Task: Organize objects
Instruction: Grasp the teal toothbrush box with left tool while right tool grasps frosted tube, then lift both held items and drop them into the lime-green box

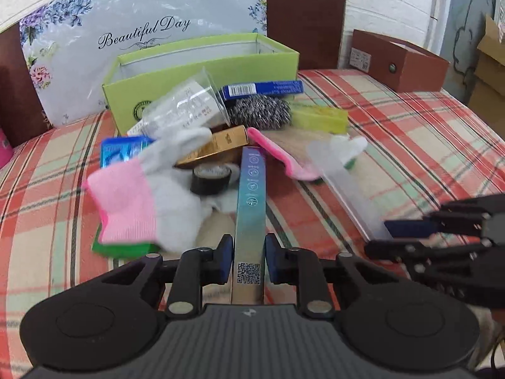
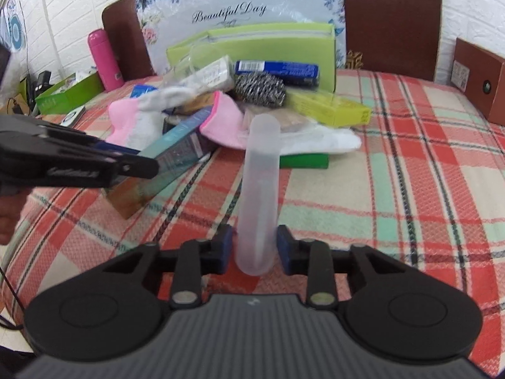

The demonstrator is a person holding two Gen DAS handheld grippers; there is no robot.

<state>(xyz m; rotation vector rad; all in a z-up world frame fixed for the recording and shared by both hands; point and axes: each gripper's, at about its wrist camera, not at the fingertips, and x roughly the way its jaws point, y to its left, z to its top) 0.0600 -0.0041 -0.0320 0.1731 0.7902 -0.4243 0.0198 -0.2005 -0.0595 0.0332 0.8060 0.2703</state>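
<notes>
Left edge: we see a pink cylindrical flask (image 2: 104, 60) and a low green cardboard tray (image 2: 68, 93) beyond the bed's side.
Left claw (image 1: 249, 260): ours is clenched on the near end of a long teal-to-gold gradient carton (image 1: 251, 208), which points away into the pile.
Pile: a pink-cuffed white knit glove (image 1: 151, 195) lies just left of the carton, over a flat green box (image 1: 126, 249); a black tape roll (image 1: 210, 178) touches the carton's left side, and a steel-wool scourer (image 1: 258, 112) sits behind.
Open green cardboard box (image 1: 202, 72): it stands behind the pile, against a floral plastic bag printed "Beautiful Day" (image 1: 135, 31).
Right claw (image 2: 255, 252): we have its pads on either side of a frosted translucent plastic tube (image 2: 260, 189); whether they press it we cannot tell.
Open room: the red-and-green plaid bedcover (image 2: 410, 189) lies bare to the right of the tube.
Right edge: a brown cardboard drawer box with a round knob (image 1: 401, 63) sits at the far corner.
</notes>
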